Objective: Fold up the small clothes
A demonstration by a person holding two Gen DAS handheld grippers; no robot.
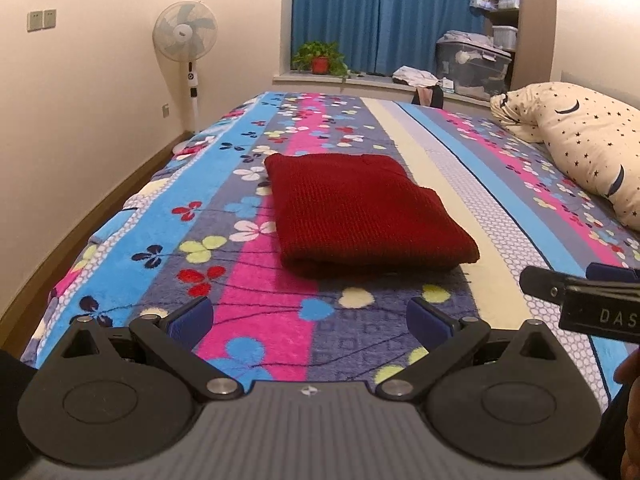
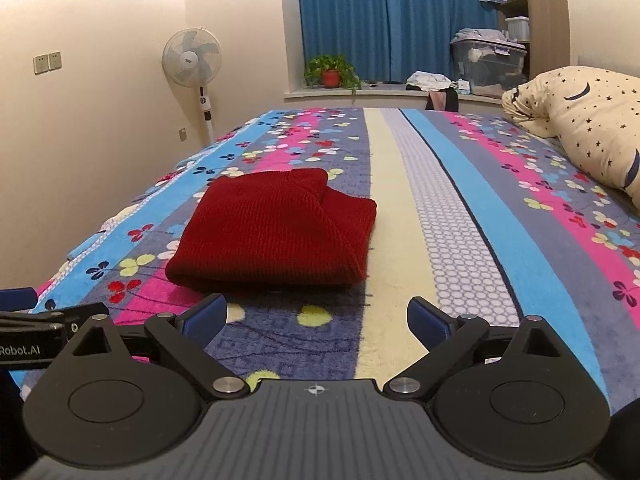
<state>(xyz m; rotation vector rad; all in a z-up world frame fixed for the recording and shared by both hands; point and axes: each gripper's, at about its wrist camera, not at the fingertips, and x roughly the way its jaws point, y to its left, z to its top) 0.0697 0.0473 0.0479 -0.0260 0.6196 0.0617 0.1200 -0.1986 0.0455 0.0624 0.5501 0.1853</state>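
A dark red knitted sweater [image 1: 360, 216] lies folded into a flat rectangle on the flowered bedspread [image 1: 248, 300]; it also shows in the right wrist view [image 2: 276, 232]. My left gripper [image 1: 310, 318] is open and empty, hovering short of the sweater's near edge. My right gripper [image 2: 316, 318] is open and empty, just short of the sweater's near right corner. The right gripper's side shows at the right edge of the left wrist view [image 1: 580, 300]. The left gripper's side shows at the left edge of the right wrist view [image 2: 36, 332].
A star-patterned pillow [image 1: 584, 144] lies at the bed's right side. A standing fan [image 1: 186, 40] is by the left wall. A potted plant [image 1: 320, 58], loose clothes and a plastic storage bin [image 1: 472, 66] sit on the window ledge before blue curtains.
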